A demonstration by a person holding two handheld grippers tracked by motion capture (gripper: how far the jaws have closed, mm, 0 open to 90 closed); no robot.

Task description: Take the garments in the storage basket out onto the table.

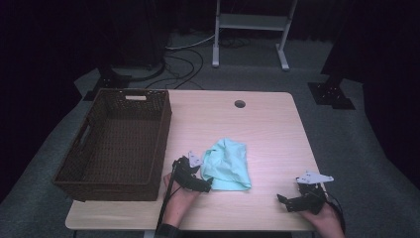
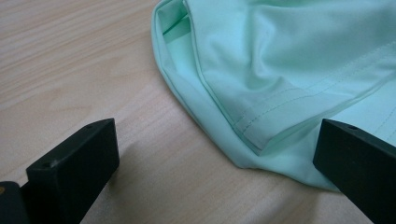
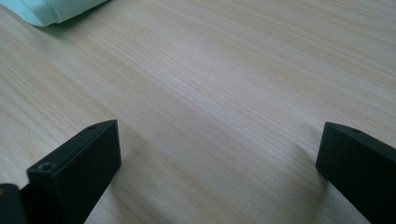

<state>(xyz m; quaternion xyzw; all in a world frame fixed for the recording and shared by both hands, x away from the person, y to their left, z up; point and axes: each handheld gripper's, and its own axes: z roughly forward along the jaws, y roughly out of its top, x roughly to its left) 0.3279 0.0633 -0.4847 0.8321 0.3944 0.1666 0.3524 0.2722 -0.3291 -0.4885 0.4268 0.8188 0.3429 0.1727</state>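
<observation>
Cloth of pale mint green, a crumpled soft garment with stitched hems [image 1: 227, 164], lies bunched on the light wood-grain counter [image 1: 267, 129], a little below and left of the middle of the high view. The left tongs [image 1: 208, 184], black and held in a hand that comes in from the lower edge, sit at the cloth's lower left corner; in the left gripper view their two black jaws stand wide apart, one on bare counter at the lower left of the frame, the other at the lower right just over the cloth's hemmed edge [image 2: 261, 126], with nothing held between them. The right tongs [image 1: 283, 201] rest low at the lower right of the high view, well apart from the cloth; in the right gripper view their jaws are likewise spread wide over bare wood, gripping nothing, and a corner of the cloth [image 3: 51, 11] shows at the upper left. A dark brown woven rectangular basket [image 1: 161, 144] stands on the counter's left side, beside the cloth.
</observation>
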